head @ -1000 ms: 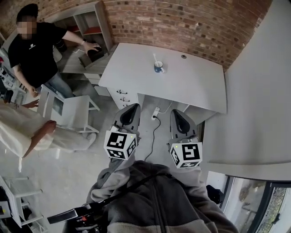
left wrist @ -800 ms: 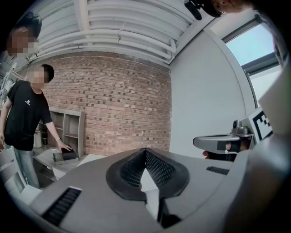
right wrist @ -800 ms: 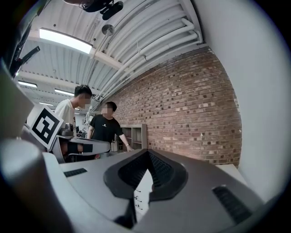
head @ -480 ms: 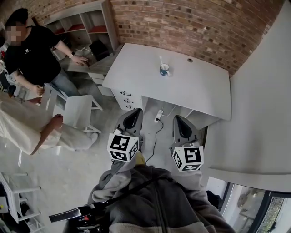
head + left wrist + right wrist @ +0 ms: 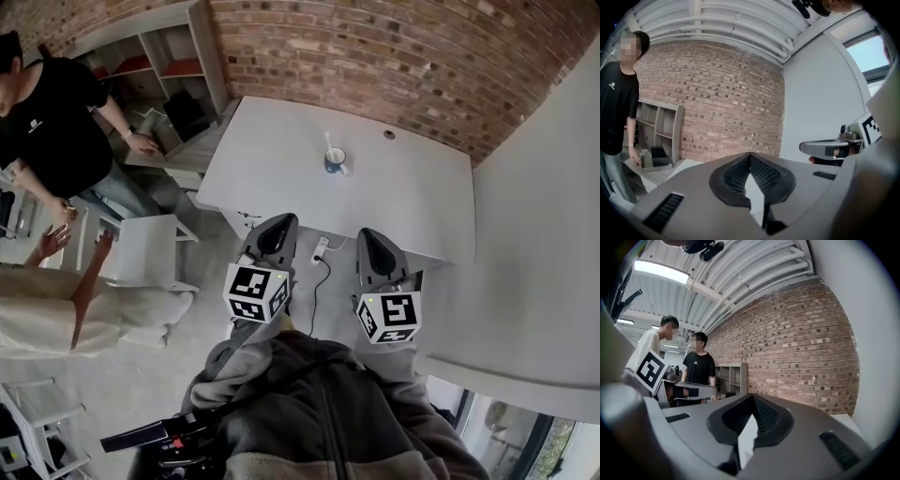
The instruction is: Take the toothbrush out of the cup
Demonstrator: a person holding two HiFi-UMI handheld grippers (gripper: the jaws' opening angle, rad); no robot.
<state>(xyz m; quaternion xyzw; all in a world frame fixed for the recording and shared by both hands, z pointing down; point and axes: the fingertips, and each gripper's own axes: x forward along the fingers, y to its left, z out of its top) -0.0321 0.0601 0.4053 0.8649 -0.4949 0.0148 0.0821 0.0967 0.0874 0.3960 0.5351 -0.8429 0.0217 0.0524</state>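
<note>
My left gripper (image 5: pixel 278 226) and right gripper (image 5: pixel 369 237) are both pressed together and empty at mid-frame. Above them, a white toothbrush (image 5: pixel 329 143) stands in a round blue cup (image 5: pixel 335 162) on a white rectangular table (image 5: pixel 272 159).

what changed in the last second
The person in black took a hand off the black box. The left gripper and right gripper edged nearer the desk, still shut and empty. The toothbrush stays in the cup.

Head cam looks down; others level toward brick wall (image 5: pixel 375 56).
</note>
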